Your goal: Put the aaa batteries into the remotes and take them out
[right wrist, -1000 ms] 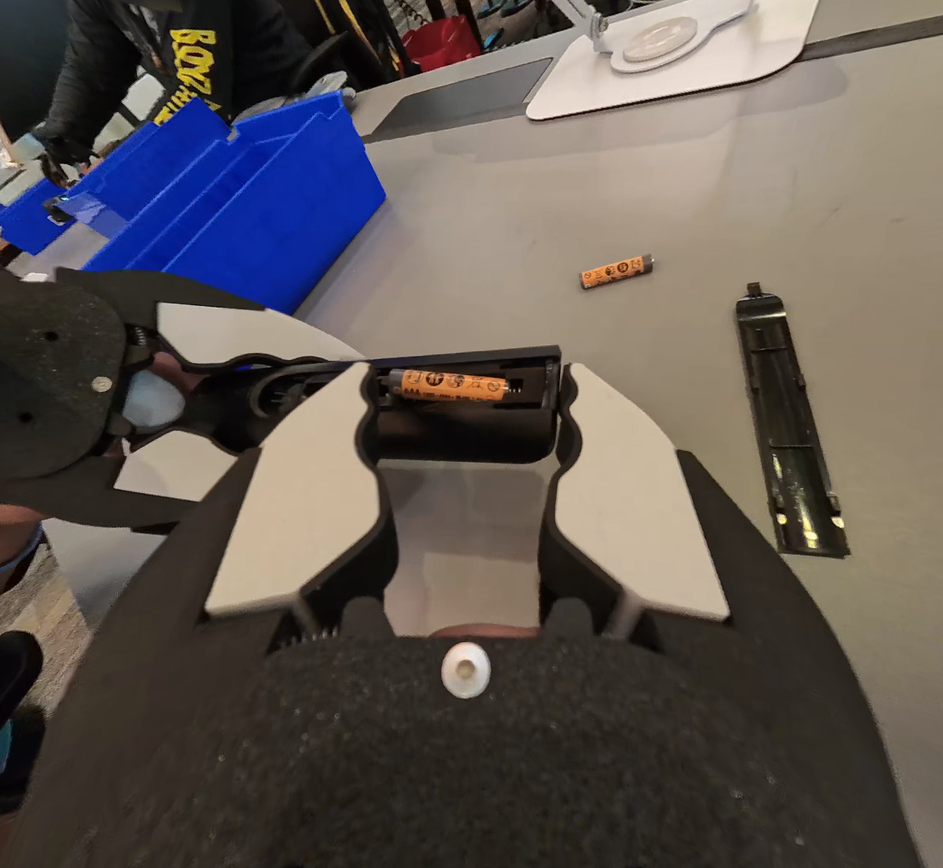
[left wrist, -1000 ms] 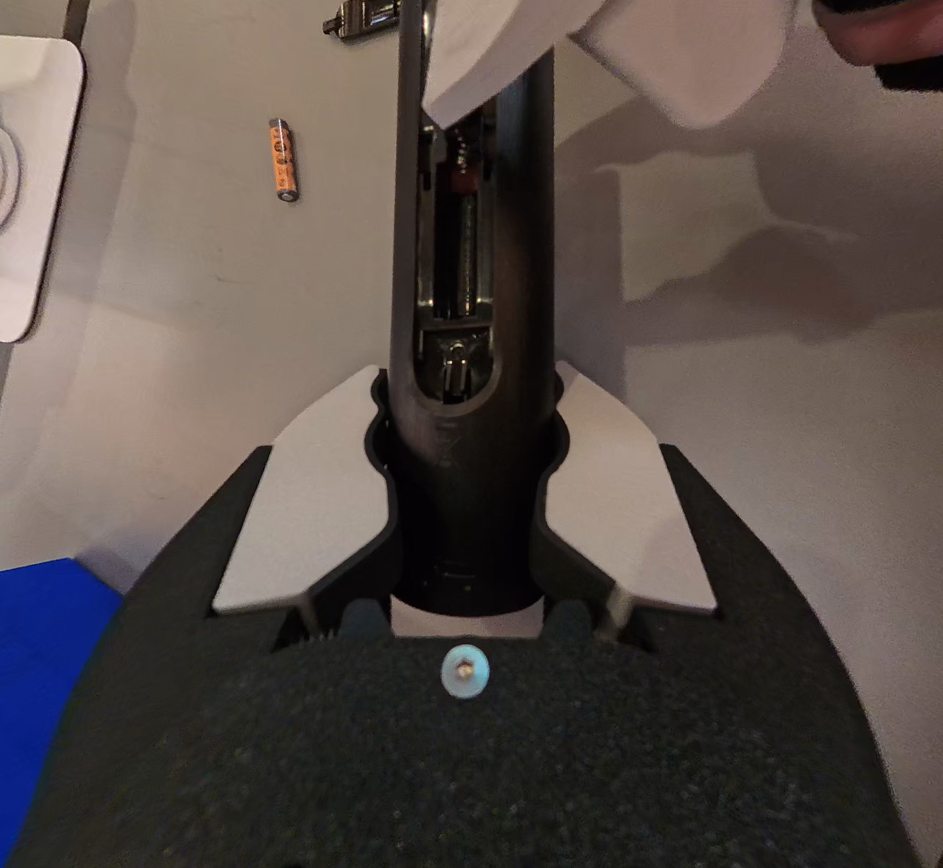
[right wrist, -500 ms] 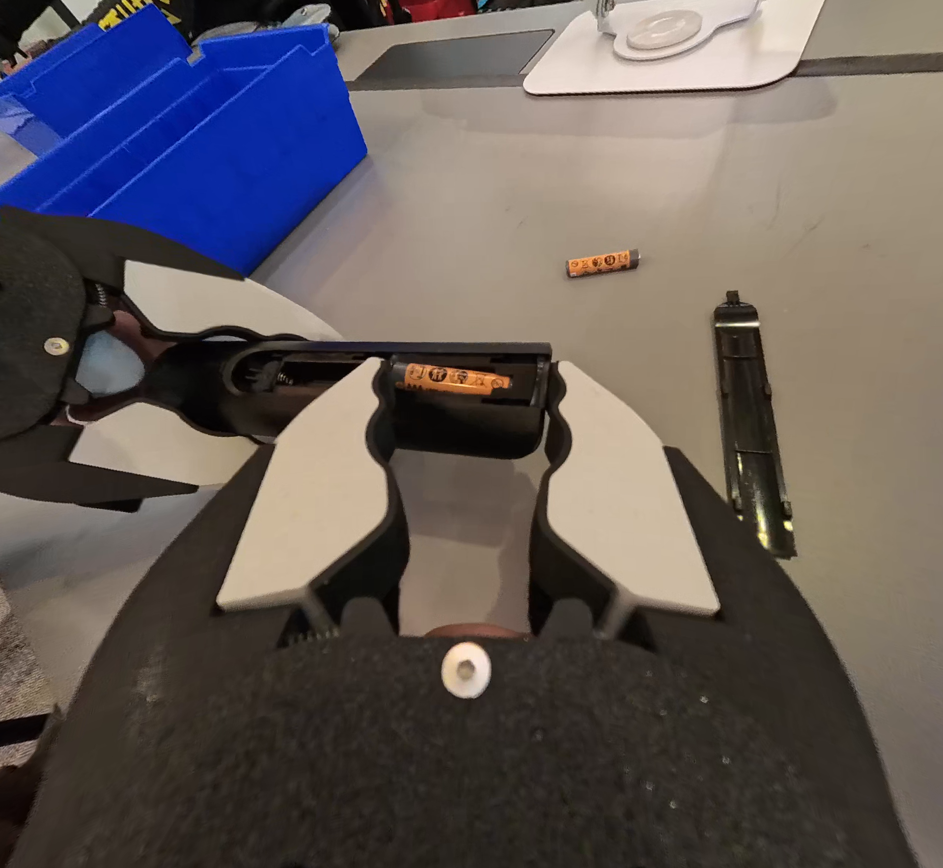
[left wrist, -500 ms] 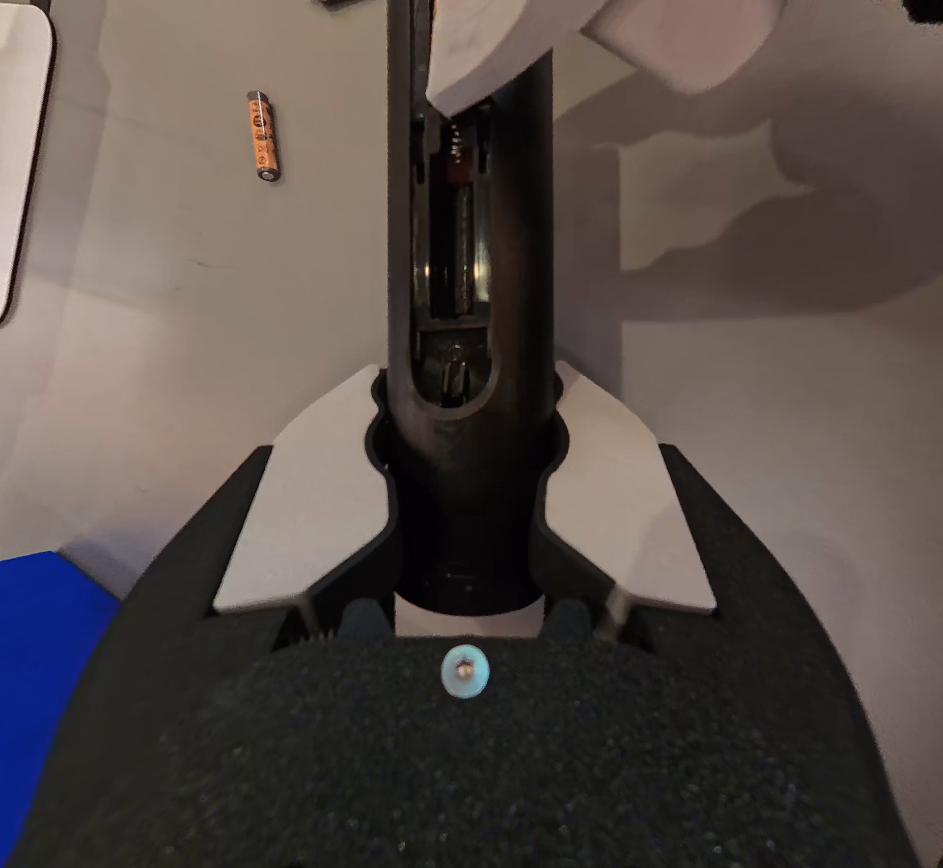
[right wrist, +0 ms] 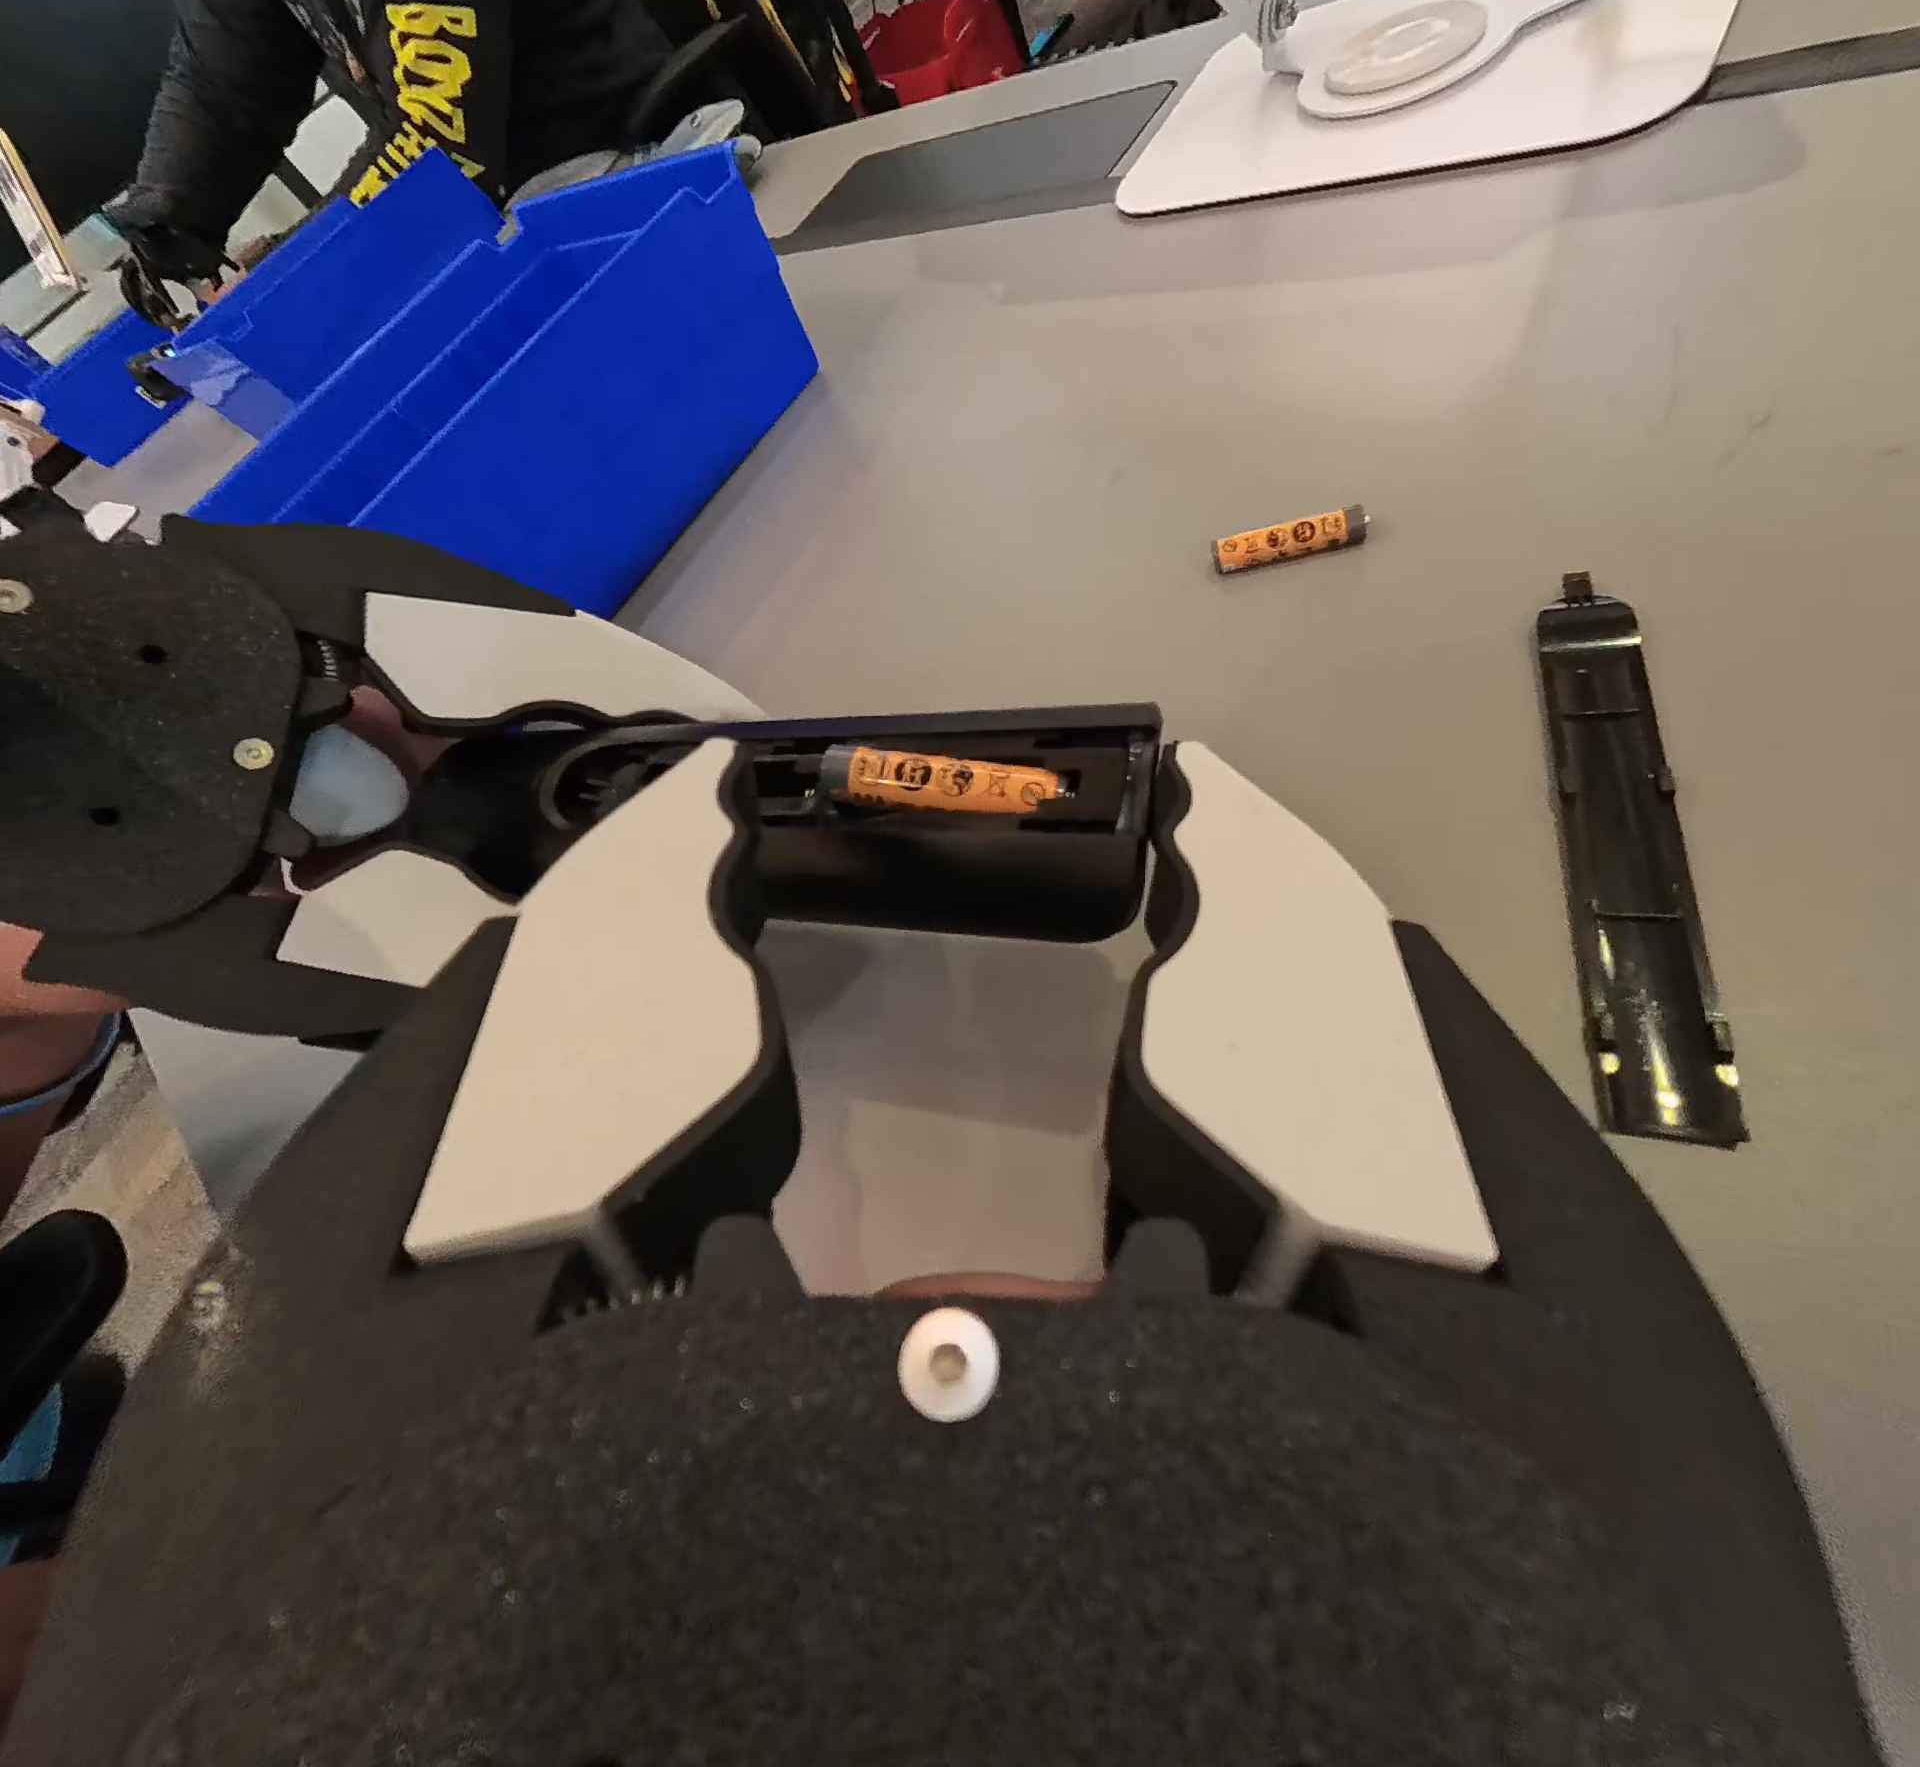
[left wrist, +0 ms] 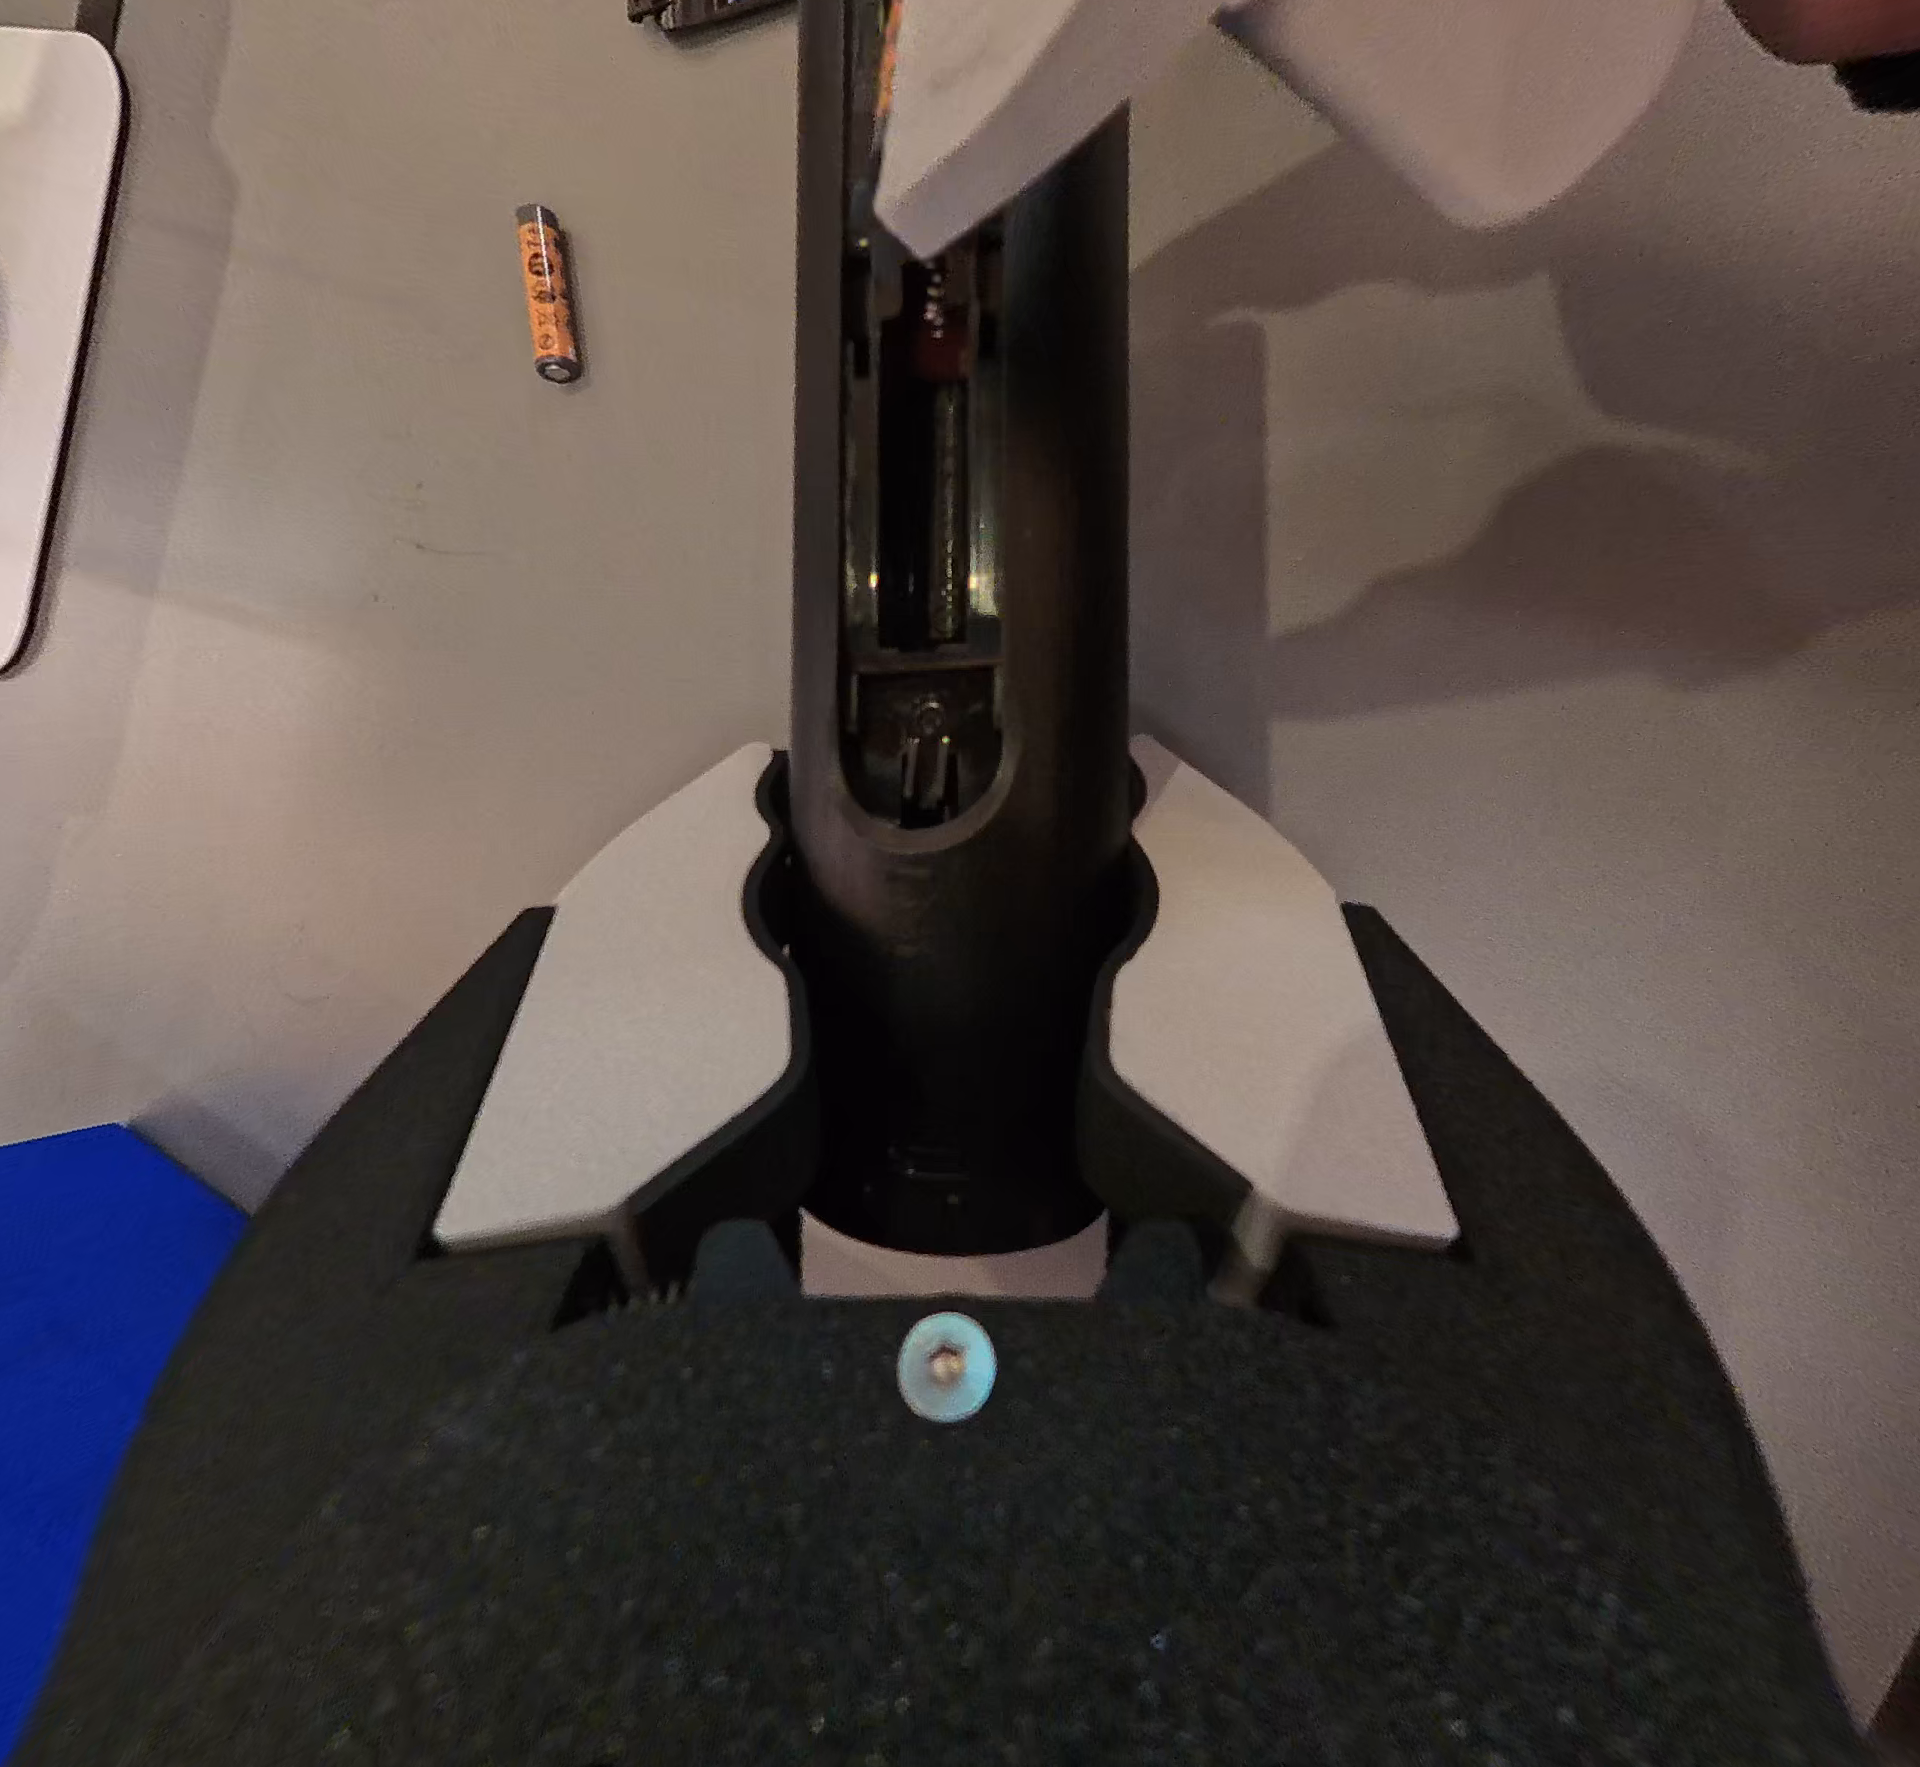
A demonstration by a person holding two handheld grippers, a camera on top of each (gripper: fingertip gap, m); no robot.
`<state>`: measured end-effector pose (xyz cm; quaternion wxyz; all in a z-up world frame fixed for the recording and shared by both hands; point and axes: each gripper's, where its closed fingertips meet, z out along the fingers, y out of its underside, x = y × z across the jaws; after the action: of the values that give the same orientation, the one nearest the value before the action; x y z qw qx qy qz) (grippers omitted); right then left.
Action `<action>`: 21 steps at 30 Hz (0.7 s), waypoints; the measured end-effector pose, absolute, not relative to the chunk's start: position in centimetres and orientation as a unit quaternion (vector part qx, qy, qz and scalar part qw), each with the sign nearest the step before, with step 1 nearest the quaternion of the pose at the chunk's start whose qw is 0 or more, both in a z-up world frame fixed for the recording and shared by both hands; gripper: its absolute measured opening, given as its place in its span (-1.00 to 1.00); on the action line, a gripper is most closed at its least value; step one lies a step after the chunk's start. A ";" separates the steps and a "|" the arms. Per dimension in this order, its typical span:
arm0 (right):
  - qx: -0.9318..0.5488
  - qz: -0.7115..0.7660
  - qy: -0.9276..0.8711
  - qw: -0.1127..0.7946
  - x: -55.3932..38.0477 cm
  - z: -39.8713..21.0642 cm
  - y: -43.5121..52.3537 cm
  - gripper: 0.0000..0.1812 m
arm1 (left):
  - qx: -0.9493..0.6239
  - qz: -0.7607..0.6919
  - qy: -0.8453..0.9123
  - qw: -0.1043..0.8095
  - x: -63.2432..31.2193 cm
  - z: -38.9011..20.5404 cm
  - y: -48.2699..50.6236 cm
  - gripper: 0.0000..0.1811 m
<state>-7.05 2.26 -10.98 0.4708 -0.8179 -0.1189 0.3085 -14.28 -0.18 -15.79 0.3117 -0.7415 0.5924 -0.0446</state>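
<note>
Remote (left wrist: pixel 961 574), a slim black plastic bar with its battery bay uncovered, is lying with its long axis straight along the left tongs (left wrist: pixel 956 782), its rounded near end clamped between their two pale grey fingers and its far end pointing away over the grey worktop (left wrist: pixel 1558 886). In the right wrist view the same remote (right wrist: pixel 935 844) is running crosswise, left to right, just above the worktop. The right tongs (right wrist: pixel 945 761) are standing about half open, their fingers straddling the far end of the remote, but whether they are touching it cannot be told. An orange battery (right wrist: pixel 945 777) is sitting lengthwise in the bay between them. A second orange battery (right wrist: pixel 1288 541) is lying loose on the worktop, well apart, and the long black glossy battery cover (right wrist: pixel 1631 865) is lying flat to the right. Blue plastic bins (right wrist: pixel 540 408) are standing at the worktop's left edge.
</note>
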 end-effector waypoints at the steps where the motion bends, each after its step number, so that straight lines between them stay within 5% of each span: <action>1: -0.818 0.311 -0.113 0.469 -7.0 -11.0 2.3 -0.24 | -0.742 -0.046 0.593 0.311 -14.3 -15.8 -0.2 -0.36; 4: -0.815 0.328 -0.091 0.469 -6.5 -10.9 2.4 -0.38 | -0.742 -0.049 0.592 0.312 -14.3 -15.7 -0.4 -0.36; 20: -0.829 0.292 -0.127 0.461 -6.4 -11.4 2.3 -0.38 | -0.741 -0.045 0.591 0.315 -14.1 -15.6 -0.4 -0.36; 21: -0.829 0.264 -0.127 0.476 -5.7 -11.4 2.5 -0.56 | -0.743 -0.037 0.593 0.308 -14.3 -15.8 -0.4 -0.37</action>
<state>-5.73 2.54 -11.36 0.4756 -0.8294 -0.1269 0.2641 -14.35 -0.44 -15.77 0.3078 -0.7432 0.5929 -0.0373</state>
